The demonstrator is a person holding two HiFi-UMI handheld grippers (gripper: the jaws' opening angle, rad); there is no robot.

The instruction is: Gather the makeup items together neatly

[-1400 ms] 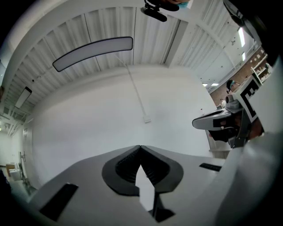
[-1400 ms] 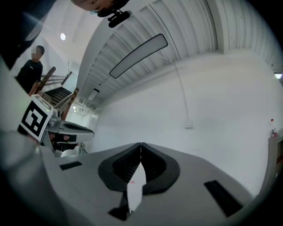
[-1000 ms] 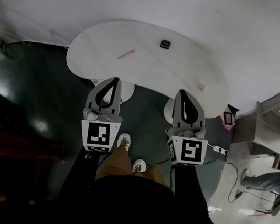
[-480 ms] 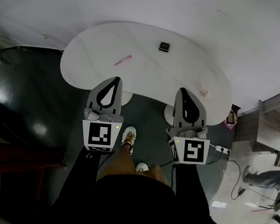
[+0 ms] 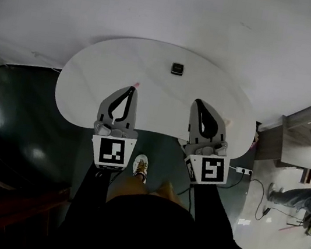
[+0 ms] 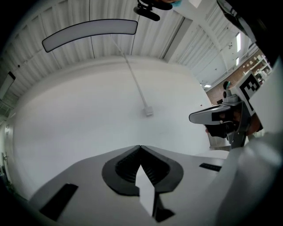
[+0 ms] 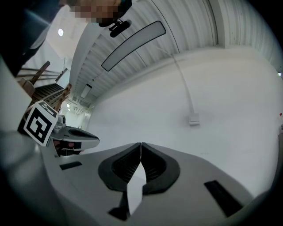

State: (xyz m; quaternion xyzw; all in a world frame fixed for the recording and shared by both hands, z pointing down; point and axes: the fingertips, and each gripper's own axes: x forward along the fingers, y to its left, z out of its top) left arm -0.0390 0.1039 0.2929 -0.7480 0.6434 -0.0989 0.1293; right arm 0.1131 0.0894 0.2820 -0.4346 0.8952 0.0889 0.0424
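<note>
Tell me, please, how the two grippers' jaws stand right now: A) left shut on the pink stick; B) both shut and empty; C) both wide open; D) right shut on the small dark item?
B: on the left gripper and the right gripper the jaw tips meet with nothing between them; the small dark item lies untouched on the table.

Left gripper [image 5: 130,90] and right gripper [image 5: 198,103] side by side, pointing forward, jaws closed, empty
</note>
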